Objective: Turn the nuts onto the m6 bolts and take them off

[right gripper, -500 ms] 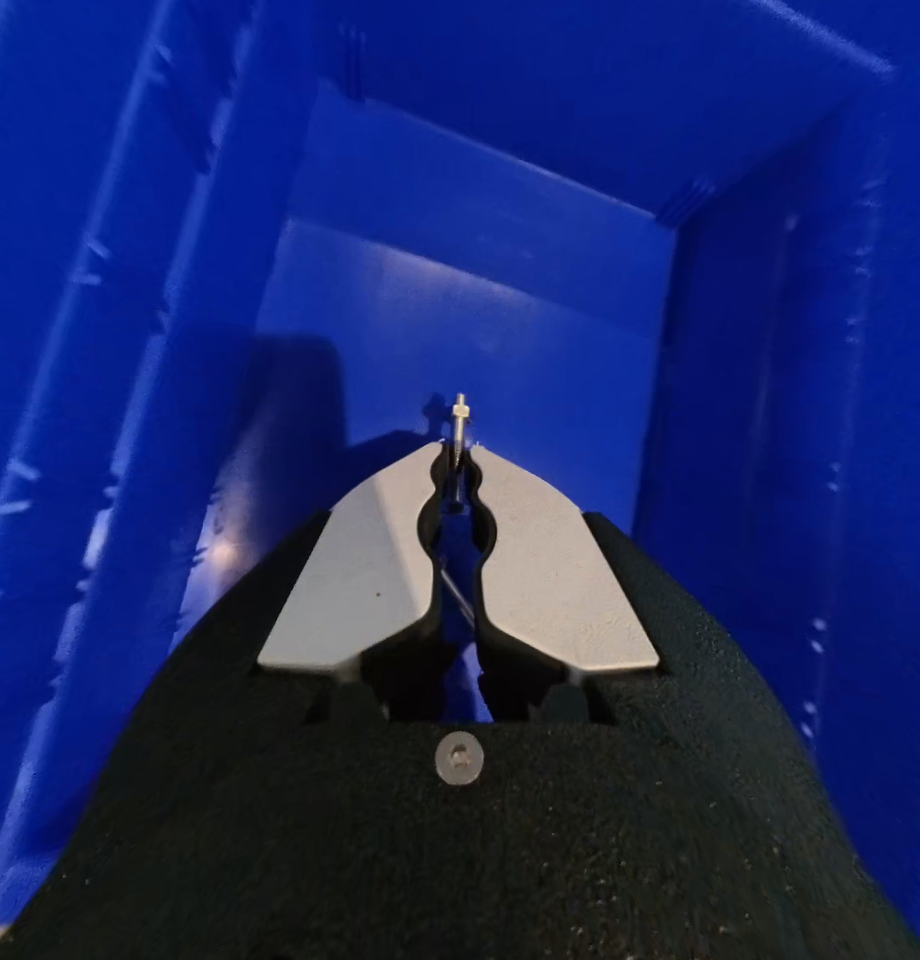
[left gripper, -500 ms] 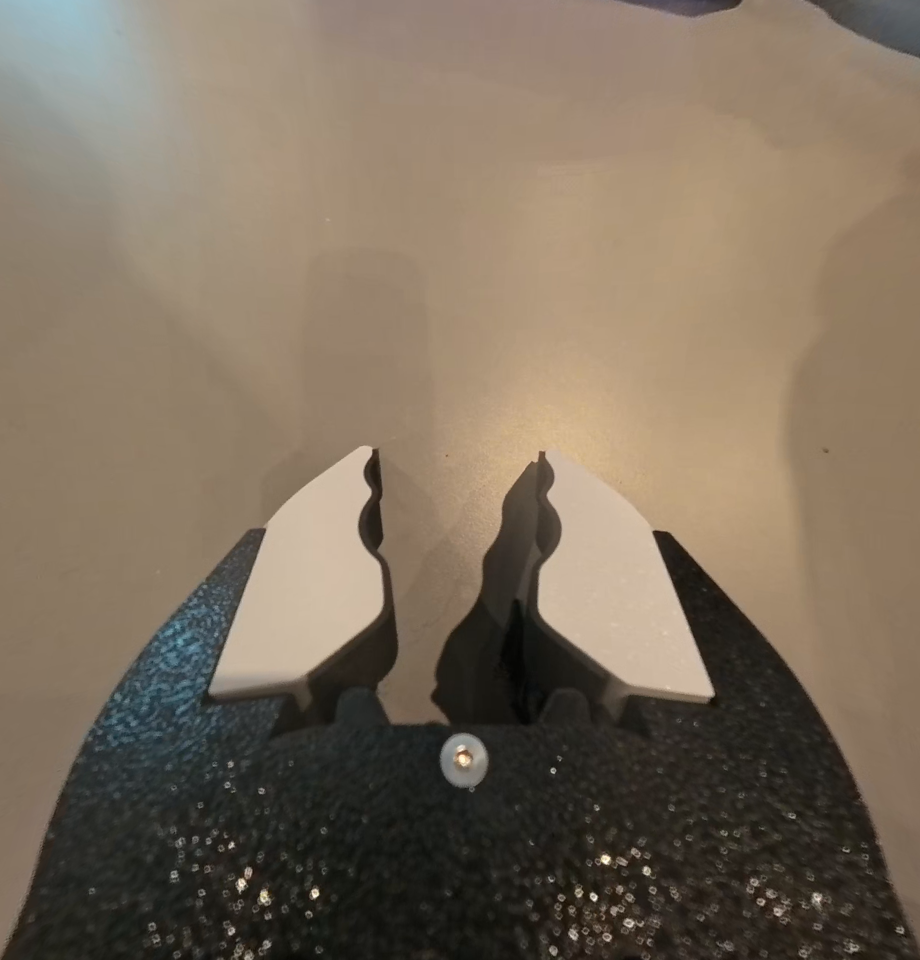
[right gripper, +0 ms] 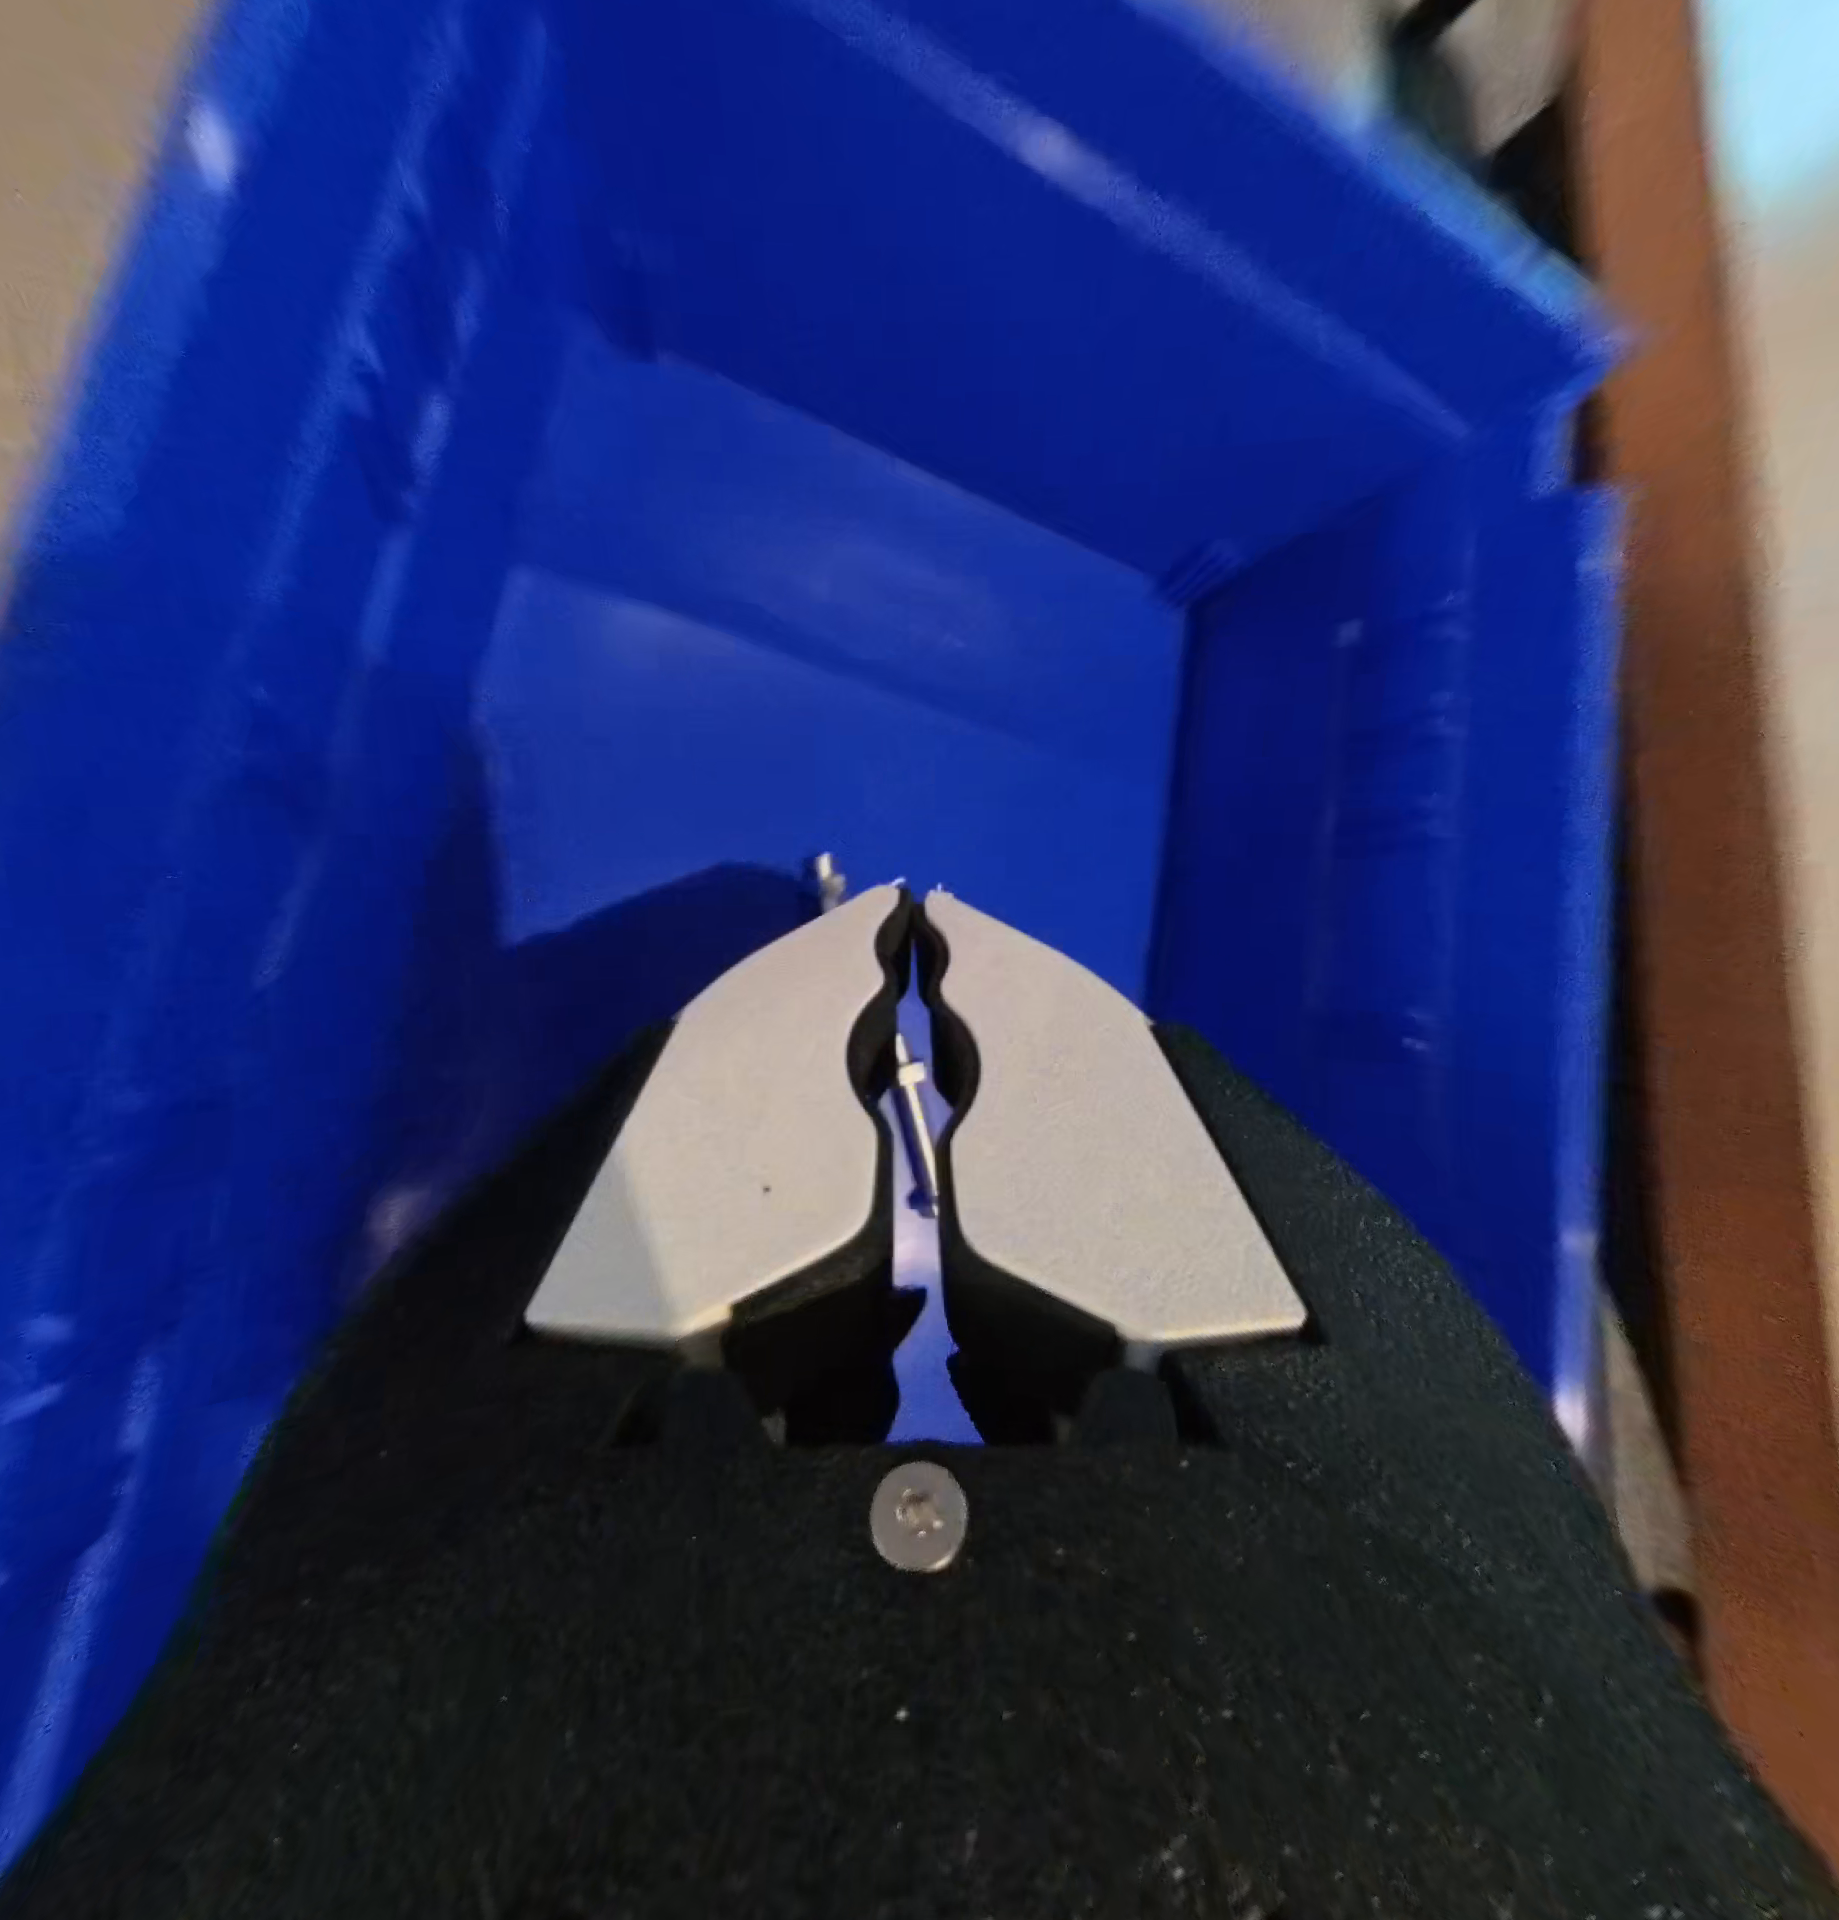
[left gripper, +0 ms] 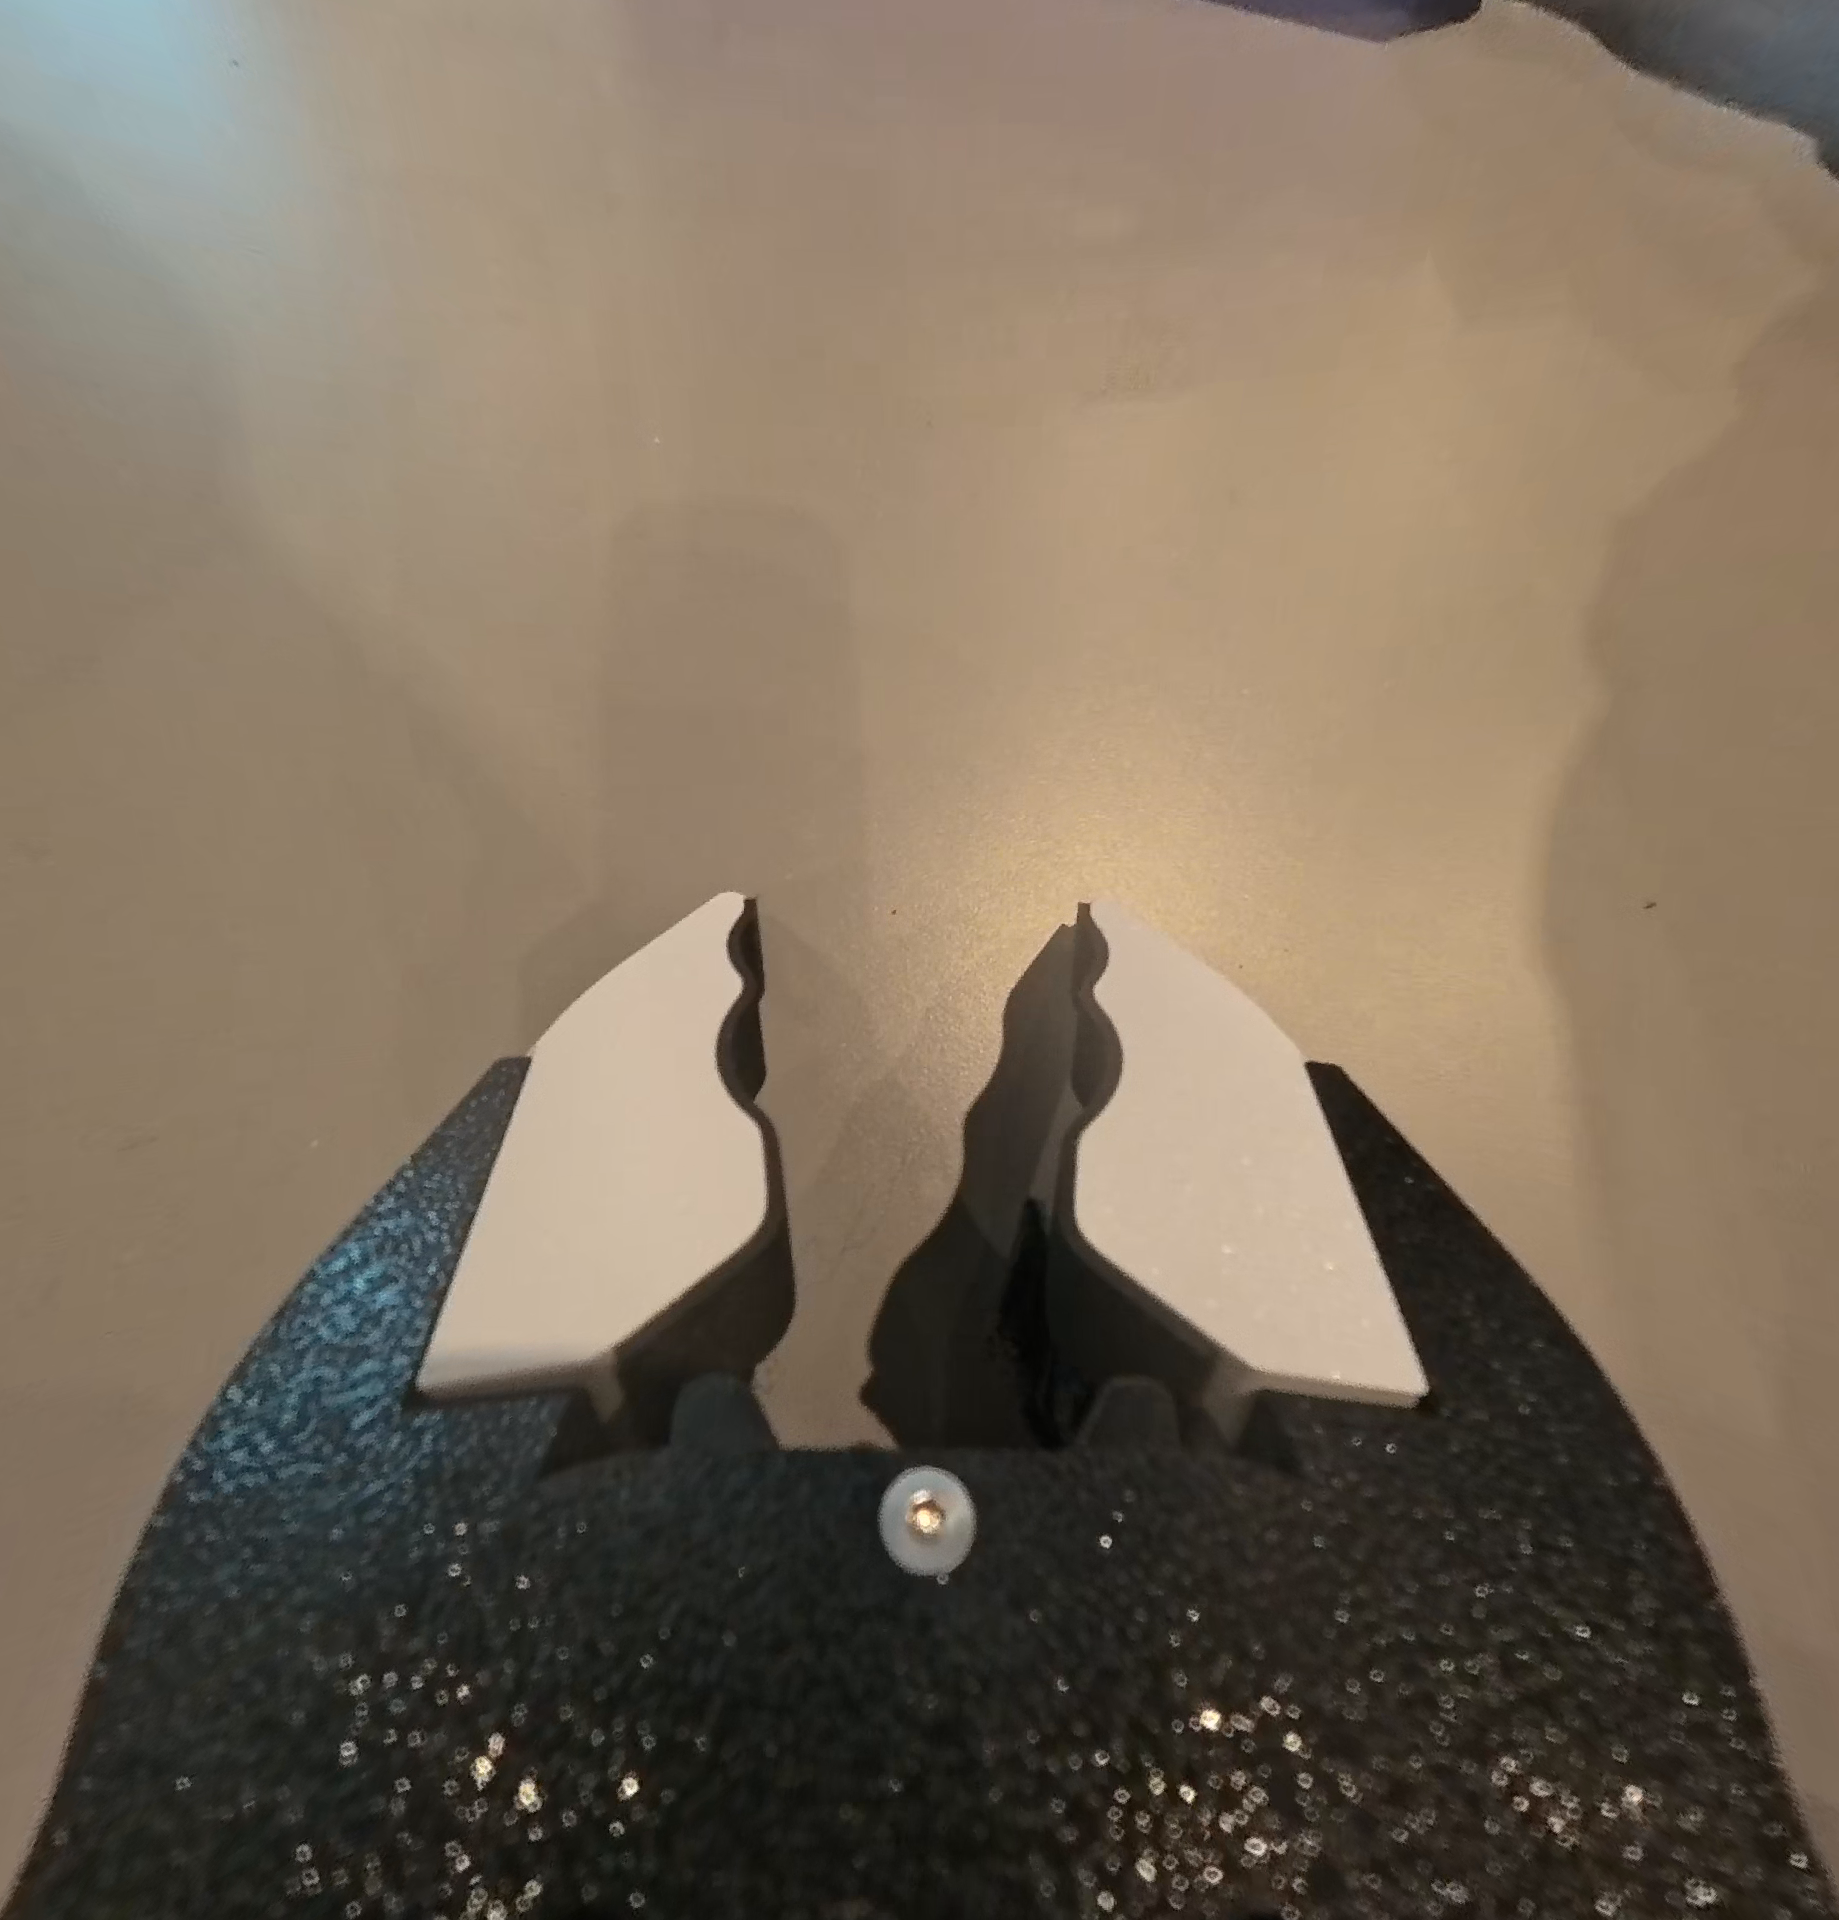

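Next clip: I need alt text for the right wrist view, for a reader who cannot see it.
The right claw, its grey fingers nearly closed, hangs over a blue plastic bin; whether it grips anything cannot be told. A thin metal bolt with a nut shows through the gap between the fingers, and a second small metal piece peeks out beside the left fingertip.

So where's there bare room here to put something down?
The beige tabletop ahead of and either side of the left gripper is bare, and its jaws are open. The blue bin is crowded. The right gripper fills its middle, one bolt shows between the jaws and another bolt sits beside its tip. Only the floor near the back wall is free.
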`<state>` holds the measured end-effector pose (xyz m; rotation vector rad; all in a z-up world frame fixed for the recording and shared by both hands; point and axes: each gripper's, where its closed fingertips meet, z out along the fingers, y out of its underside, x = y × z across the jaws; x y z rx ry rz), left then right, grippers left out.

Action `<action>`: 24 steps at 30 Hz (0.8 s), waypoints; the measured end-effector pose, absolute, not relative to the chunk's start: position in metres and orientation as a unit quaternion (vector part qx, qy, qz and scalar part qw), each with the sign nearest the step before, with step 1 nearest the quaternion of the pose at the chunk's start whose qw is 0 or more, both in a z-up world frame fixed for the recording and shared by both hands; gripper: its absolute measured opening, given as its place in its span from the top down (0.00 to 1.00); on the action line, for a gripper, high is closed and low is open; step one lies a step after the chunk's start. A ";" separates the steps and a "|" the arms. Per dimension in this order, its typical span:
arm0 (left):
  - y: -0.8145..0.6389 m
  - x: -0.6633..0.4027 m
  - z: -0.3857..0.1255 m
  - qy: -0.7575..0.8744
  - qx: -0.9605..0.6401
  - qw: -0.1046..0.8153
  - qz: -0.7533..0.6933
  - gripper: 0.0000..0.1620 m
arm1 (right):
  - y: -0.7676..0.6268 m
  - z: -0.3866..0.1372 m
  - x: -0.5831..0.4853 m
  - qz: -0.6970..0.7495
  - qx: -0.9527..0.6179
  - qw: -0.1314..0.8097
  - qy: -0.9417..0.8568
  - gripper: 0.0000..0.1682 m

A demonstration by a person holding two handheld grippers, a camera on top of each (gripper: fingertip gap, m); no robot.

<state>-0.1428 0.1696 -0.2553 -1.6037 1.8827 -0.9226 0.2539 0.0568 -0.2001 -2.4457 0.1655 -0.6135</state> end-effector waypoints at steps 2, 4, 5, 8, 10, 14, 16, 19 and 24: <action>0.170 -0.143 -0.255 0.690 -0.589 0.248 -0.340 0.65 | 0.058 -0.160 0.243 -0.263 -0.896 0.350 0.069 1.00; 0.170 -0.143 -0.255 0.690 -0.589 0.247 -0.341 0.65 | 0.065 -0.115 0.213 -0.278 -0.861 0.423 0.056 1.00; 0.170 -0.143 -0.255 0.689 -0.590 0.246 -0.341 0.65 | 0.072 -0.095 0.190 -0.266 -0.844 0.464 0.038 1.00; 0.170 -0.143 -0.255 0.687 -0.592 0.246 -0.342 0.65 | 0.105 -0.071 0.087 -0.123 -0.797 0.591 -0.040 1.00; 0.171 -0.143 -0.255 0.684 -0.595 0.246 -0.344 0.67 | 0.128 -0.084 0.029 -0.031 -0.763 0.644 -0.056 1.00; 0.173 -0.143 -0.256 0.685 -0.596 0.255 -0.333 0.69 | 0.166 -0.154 -0.029 -0.016 -0.771 0.631 -0.091 1.00; 0.174 -0.143 -0.257 0.688 -0.594 0.264 -0.322 0.70 | 0.171 -0.167 -0.048 -0.025 -0.766 0.631 -0.121 1.00; 0.175 -0.143 -0.257 0.691 -0.591 0.274 -0.314 0.70 | 0.170 -0.178 -0.065 -0.066 -0.735 0.656 -0.158 1.00; 0.172 -0.143 -0.255 0.701 -0.575 0.291 -0.305 0.76 | 0.168 -0.167 -0.076 -0.044 -0.710 0.683 -0.167 1.00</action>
